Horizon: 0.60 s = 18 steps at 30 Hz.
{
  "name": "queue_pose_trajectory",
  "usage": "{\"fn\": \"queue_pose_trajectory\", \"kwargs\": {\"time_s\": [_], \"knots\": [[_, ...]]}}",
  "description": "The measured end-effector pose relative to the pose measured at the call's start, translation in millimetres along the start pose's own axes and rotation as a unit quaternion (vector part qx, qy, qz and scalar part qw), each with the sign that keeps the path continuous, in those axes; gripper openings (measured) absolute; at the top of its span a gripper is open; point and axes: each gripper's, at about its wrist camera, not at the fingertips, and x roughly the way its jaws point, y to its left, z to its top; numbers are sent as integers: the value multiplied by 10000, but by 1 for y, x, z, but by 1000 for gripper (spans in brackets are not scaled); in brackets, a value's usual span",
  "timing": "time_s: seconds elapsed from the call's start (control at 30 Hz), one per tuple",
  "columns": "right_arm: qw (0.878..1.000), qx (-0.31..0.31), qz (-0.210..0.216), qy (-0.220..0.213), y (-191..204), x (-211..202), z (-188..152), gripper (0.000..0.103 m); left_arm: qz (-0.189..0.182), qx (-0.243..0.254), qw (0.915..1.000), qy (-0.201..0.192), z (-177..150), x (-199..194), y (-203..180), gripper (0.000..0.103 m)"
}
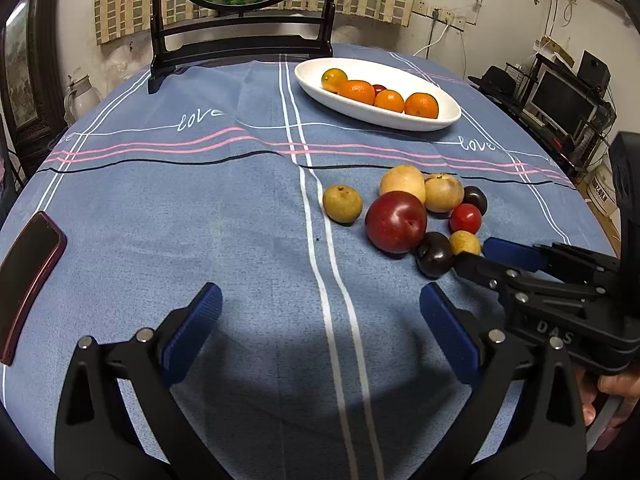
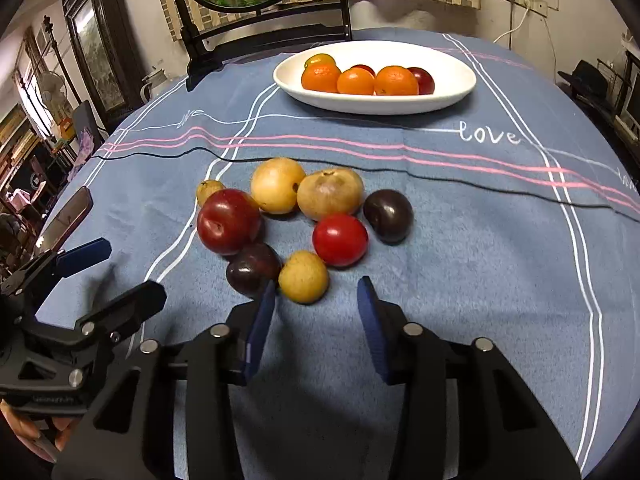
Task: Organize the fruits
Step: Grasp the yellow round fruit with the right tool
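Observation:
A white oval dish (image 1: 440,120) (image 2: 460,94) at the far side of the table holds several oranges and a dark red fruit. Loose fruit lies on the blue cloth: a big red plum (image 1: 396,222) (image 2: 228,222), a small red fruit (image 2: 340,240), two dark plums (image 2: 253,268) (image 2: 388,216) and several yellow-brown fruits. My right gripper (image 2: 317,289) (image 1: 472,252) is open, with the small yellow fruit (image 2: 304,276) (image 1: 465,243) at the mouth of its jaws, close to the left pad and clear of the right one. My left gripper (image 1: 320,296) (image 2: 136,268) stands wide open over bare cloth.
A dark red phone (image 1: 28,276) (image 2: 66,216) lies near the table's left edge. A black wooden stand with a round panel (image 1: 240,40) rises at the far edge behind the dish. A person's fingers (image 1: 612,396) hold the right gripper's handle.

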Motion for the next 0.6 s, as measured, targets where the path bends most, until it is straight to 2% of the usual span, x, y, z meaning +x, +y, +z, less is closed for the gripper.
{"fn": "queue_pose_trajectory", "kwargs": {"time_s": [0.17, 0.27, 0.43, 0.5, 0.53, 0.6], "knots": [[9999, -46, 44, 97, 1, 11, 8, 40, -37, 3, 10000, 10, 0, 0, 0, 101], [9998, -115, 144, 89, 2, 12, 9, 26, -38, -11, 10000, 3, -1, 0, 0, 101], [9991, 166, 370, -140, -11, -8, -1, 26, -194, 2, 9998, -64, -1, -3, 0, 101], [9989, 274, 265, -259, -20, -20, -9, 26, -479, 187, 9986, -150, -2, -7, -9, 99], [9988, 303, 236, -293, -22, -24, -11, 26, -607, 301, 9976, -165, -2, -7, -15, 97], [9985, 352, 239, -330, -28, -30, -17, 26, -874, 461, 9951, -80, -1, -5, -29, 78]]}}
